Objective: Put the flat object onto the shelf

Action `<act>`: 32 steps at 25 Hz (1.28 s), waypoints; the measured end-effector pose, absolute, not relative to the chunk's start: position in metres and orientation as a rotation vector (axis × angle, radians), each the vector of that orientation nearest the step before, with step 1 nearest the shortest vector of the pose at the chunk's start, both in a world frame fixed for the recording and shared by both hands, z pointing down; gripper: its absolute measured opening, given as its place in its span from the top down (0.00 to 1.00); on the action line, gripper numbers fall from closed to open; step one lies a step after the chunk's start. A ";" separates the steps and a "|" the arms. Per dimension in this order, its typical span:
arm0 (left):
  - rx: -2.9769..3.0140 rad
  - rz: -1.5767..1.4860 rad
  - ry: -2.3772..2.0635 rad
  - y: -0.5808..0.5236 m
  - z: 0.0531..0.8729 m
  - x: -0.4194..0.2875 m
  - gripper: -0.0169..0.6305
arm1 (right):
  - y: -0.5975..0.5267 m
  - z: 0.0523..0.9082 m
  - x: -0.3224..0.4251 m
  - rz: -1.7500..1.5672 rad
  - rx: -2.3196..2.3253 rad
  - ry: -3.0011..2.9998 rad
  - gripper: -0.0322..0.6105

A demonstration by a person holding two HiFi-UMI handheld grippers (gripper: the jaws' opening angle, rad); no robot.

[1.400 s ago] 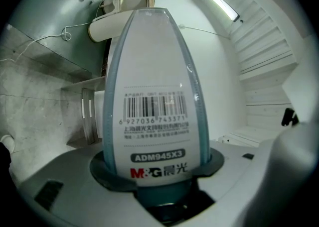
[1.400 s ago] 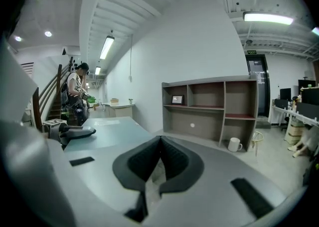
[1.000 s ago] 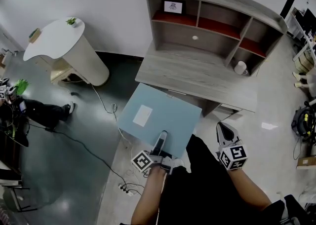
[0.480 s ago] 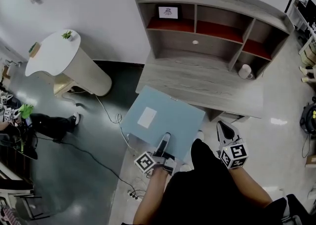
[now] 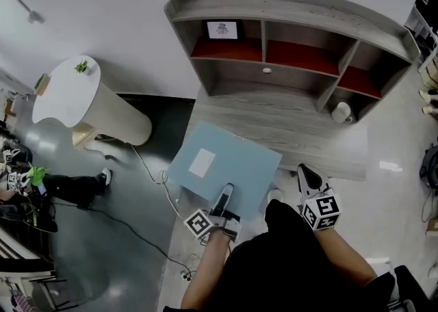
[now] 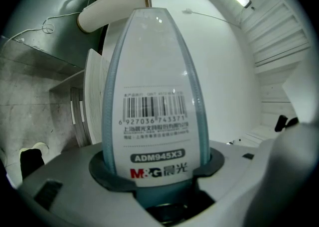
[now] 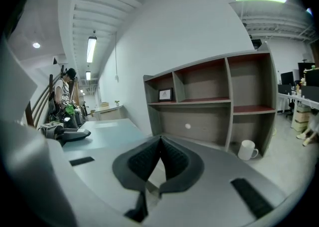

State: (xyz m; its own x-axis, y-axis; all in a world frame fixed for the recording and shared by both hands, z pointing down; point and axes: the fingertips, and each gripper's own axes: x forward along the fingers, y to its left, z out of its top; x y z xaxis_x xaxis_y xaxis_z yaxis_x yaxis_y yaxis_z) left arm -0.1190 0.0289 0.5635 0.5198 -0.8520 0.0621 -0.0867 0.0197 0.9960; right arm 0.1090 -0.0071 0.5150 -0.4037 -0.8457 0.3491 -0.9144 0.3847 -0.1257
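Head view: the left gripper (image 5: pixel 226 194) clamped the near edge of the flat blue object (image 5: pixel 222 160), held level, with its far edge over the front edge of the desk (image 5: pixel 287 126). Beside it, the right gripper (image 5: pixel 308 175) was closed and empty. Open desktop ran to the shelf (image 5: pixel 294 13). A white mug (image 5: pixel 340 113) stood at the right, and a small frame (image 5: pixel 222 29) sat in the upper-left compartment.

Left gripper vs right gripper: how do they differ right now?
Left gripper jaws clamp the light blue flat plastic folder; right gripper jaws are shut on nothing. Left gripper sits over the folder's near edge; right gripper is off to its side, clear of it. Both point toward the grey wooden shelf unit.
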 end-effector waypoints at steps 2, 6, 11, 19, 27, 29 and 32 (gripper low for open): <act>1.436 -0.718 -0.873 0.012 0.563 -0.113 0.52 | -0.027 0.511 0.114 0.426 1.554 -2.429 0.95; 1.417 -0.706 -0.879 -0.016 0.563 -0.098 0.52 | -0.060 0.505 0.130 0.437 1.579 -2.447 0.95; 1.374 -0.688 -0.862 -0.039 0.577 -0.076 0.52 | -0.083 0.514 0.147 0.495 1.600 -2.436 0.95; 1.382 -0.638 -0.864 -0.093 0.595 -0.064 0.52 | -0.118 0.522 0.162 0.501 1.573 -2.434 0.95; 1.349 -0.676 -0.898 -0.143 0.619 -0.062 0.52 | -0.150 0.530 0.163 0.491 1.542 -2.438 0.95; 1.325 -0.686 -0.925 -0.154 0.626 -0.064 0.52 | -0.156 0.532 0.161 0.492 1.551 -2.426 0.95; 1.292 -0.719 -0.939 -0.178 0.636 -0.068 0.52 | -0.170 0.541 0.153 0.500 1.563 -2.403 0.95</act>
